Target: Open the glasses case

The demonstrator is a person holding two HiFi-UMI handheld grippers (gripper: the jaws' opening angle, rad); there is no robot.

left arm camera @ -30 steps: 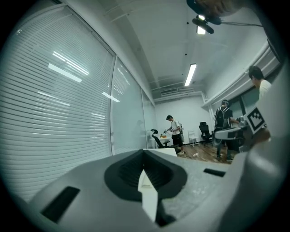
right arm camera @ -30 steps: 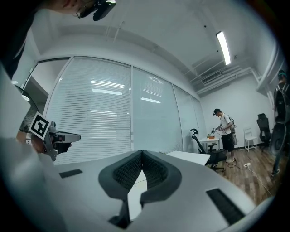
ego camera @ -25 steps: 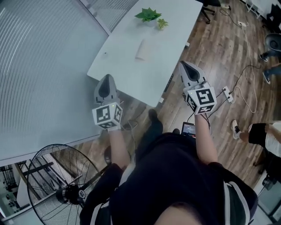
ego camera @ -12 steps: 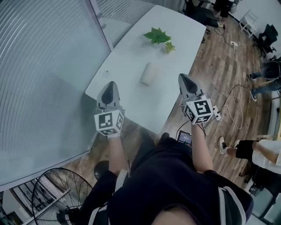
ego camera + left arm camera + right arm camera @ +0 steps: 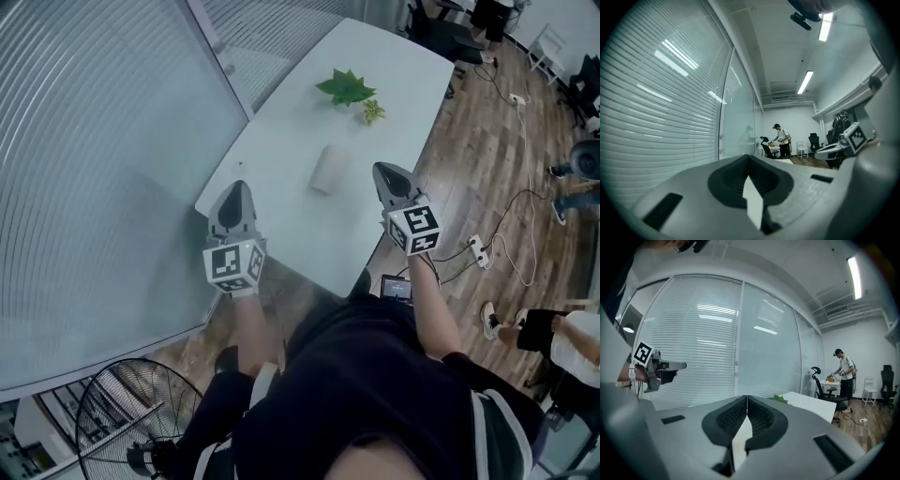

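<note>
The glasses case, a pale rounded case, lies shut on the white table near its near end. My left gripper hangs over the table's near left corner, jaws shut and empty, to the left of the case. My right gripper is at the table's right edge, just right of the case, also shut with nothing held. In the left gripper view the jaws meet at the tip; in the right gripper view the jaws do the same. The case is hidden in both gripper views.
A green leafy plant and a smaller one stand farther along the table. A glass wall with blinds runs along the left. A floor fan is at bottom left, cables and a power strip on the wooden floor at right.
Both grippers have moved forward toward the table, and the case now lies between their tips in the head view. Both jaws stay shut.
</note>
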